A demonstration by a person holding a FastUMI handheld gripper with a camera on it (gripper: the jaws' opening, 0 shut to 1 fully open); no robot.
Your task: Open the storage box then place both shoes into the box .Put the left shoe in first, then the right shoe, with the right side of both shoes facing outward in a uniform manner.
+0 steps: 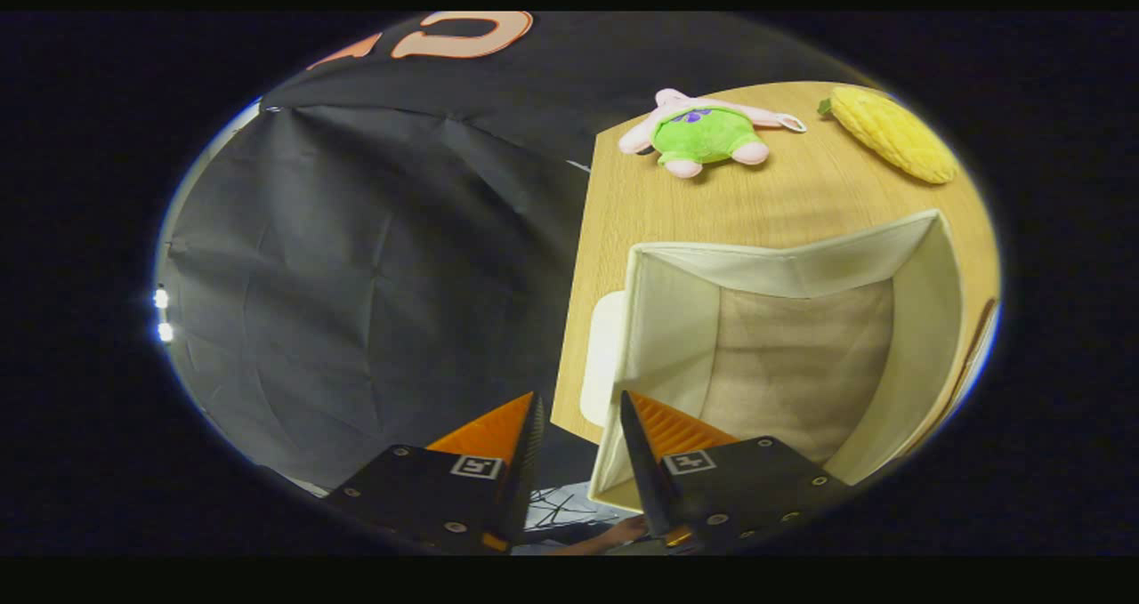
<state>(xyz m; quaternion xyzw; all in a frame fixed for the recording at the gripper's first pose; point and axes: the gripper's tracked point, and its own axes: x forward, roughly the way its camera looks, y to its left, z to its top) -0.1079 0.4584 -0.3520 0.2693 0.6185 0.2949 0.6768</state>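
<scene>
The tongs (pixel 578 399) are held slightly spread, gripping nothing, at the bench (pixel 756 204) edge. The storage box (pixel 658 337) is seen open just ahead, its near rim beside one fingertip.

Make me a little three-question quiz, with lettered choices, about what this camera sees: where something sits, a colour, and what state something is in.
1. Where is the green and pink soft toy?
A. inside the box
B. on the table beyond the box
C. between the fingers

2. What colour is the corn-shaped toy?
A. yellow
B. blue
C. red

3. How is the cloth box?
A. lidded
B. open with shoes inside
C. open and bare inside

Answers: 1 B, it lies on the wooden table past the box's far wall. 2 A, it is yellow all over. 3 C, the bare floor of the box shows. The gripper is open, gripping nothing.
</scene>
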